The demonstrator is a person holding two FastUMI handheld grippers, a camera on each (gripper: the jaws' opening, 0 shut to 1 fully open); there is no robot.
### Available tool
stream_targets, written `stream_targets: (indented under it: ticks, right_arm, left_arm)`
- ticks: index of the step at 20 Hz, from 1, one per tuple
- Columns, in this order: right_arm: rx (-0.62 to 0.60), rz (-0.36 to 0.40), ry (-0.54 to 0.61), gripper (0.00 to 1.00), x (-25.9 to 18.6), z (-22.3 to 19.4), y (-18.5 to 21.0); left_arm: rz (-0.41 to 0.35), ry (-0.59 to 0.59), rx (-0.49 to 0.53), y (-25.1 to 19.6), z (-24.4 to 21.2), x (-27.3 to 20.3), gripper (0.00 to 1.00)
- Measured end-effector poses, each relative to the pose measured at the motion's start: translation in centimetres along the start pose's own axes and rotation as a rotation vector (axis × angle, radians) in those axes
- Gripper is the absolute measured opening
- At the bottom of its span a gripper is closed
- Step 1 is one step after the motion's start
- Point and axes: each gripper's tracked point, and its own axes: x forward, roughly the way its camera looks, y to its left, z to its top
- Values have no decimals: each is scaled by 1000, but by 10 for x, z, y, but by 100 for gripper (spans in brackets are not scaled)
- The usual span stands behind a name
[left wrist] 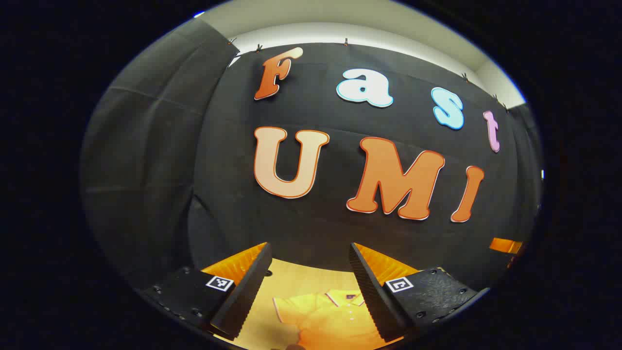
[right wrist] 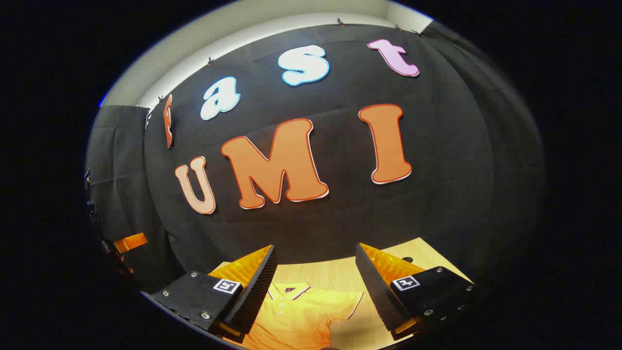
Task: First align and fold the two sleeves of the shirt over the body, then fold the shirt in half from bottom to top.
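Observation:
An orange-yellow polo shirt (left wrist: 325,318) lies flat on a light wooden table (left wrist: 291,277), collar toward the booth wall. One short sleeve spreads out to the left in the left gripper view. In the right gripper view the same shirt (right wrist: 296,318) shows its collar and the other short sleeve reaching right. My left gripper (left wrist: 308,296) hangs above the shirt, open, nothing between its fingers. My right gripper (right wrist: 316,296) is likewise held above the shirt and open, with nothing in it.
The black cloth wall stands close behind the table's far edge (right wrist: 340,265). A small dark hole (right wrist: 407,259) marks the tabletop at the right. An orange object (left wrist: 505,245) sticks out at the far right of the left gripper view.

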Motion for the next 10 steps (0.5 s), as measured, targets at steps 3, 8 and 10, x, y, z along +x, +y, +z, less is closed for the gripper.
stream_targets:
  ticks: [3,8,10]
  right_arm:
    - [-137,-120,40,98,6,-11,-17]
    - [-69,-115,54,97,6,-17,1]
    - [-48,-114,54,97,9,-17,1]
  left_arm:
    - [-30,34,7,-3,-12,23,97]
    - [-110,57,20,-20,-22,49,98]
    - [-118,82,46,-21,-28,58,98]
